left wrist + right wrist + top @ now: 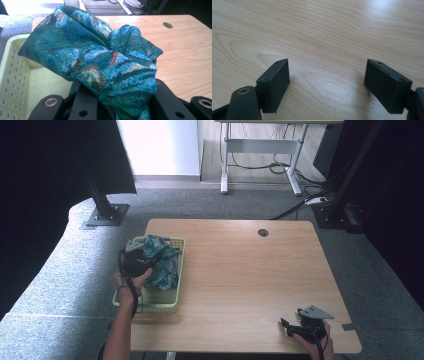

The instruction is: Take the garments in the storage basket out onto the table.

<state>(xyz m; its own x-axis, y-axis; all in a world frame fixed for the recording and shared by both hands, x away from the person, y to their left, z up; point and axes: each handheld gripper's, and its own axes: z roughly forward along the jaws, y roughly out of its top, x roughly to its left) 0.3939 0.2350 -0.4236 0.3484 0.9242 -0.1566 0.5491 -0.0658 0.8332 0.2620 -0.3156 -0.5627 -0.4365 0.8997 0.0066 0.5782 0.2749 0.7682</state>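
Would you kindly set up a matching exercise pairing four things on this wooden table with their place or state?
1. blue-green patterned cloth
2. pale yellow perforated plastic basket
3. right gripper
4. round cable hole

A. open over bare wood
B. far edge of the table
C. bunched between the left gripper's jaws
D. left edge of the table

Pairs: 1-C, 2-D, 3-A, 4-B

Light wood-grain table [240, 270] with rounded corners and a round cable hole [263, 232] near the far edge, sitting on grey carpet [210, 202]. Only thing actually resting on the top is a pale yellow-green perforated basket [176, 292] right along the left edge, with a bunched-up teal patterned cloth [165, 262] inside it. The rest of the top is plain bare wood, grain showing nice and clear in the right gripper view.
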